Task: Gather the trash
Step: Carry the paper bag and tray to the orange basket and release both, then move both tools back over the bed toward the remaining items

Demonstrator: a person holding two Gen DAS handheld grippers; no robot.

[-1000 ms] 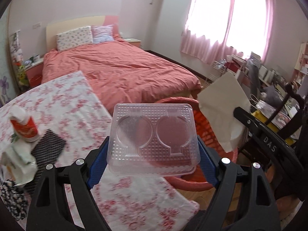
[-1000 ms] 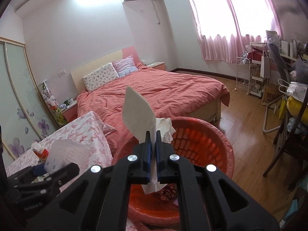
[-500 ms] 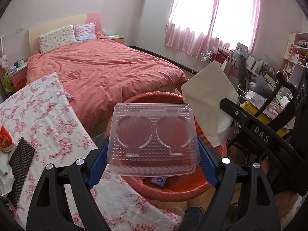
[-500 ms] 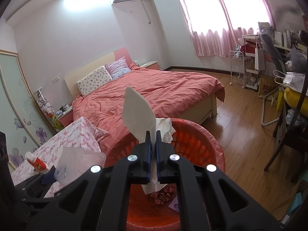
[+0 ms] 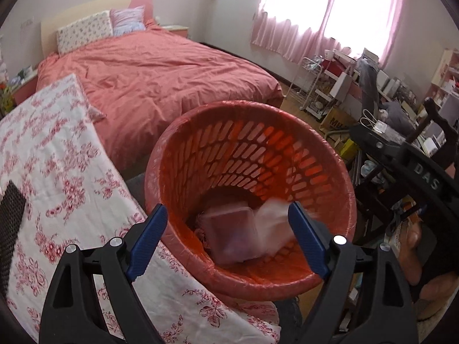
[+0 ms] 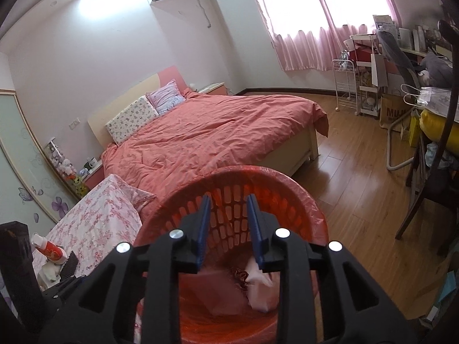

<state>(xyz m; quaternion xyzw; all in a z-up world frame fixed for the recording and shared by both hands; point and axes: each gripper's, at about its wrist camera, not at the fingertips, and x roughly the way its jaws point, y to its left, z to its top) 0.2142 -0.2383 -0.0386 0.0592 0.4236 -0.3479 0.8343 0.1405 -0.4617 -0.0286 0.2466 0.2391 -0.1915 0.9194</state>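
A red slatted trash basket with a liner stands beside the table, also in the right wrist view. Inside lie a clear plastic clamshell tray and white paper; the paper also shows in the right wrist view, with the tray beside it. My left gripper is open and empty over the basket's near rim. My right gripper is open and empty above the basket.
A table with a floral cloth lies left of the basket, with a black mesh item and a red-and-white bottle. A pink bed is behind. A chair and cluttered desk stand right.
Both grippers opened. The clamshell tray dropped from the left gripper and the paper from the right gripper into the basket. Both grippers moved closer over the basket.
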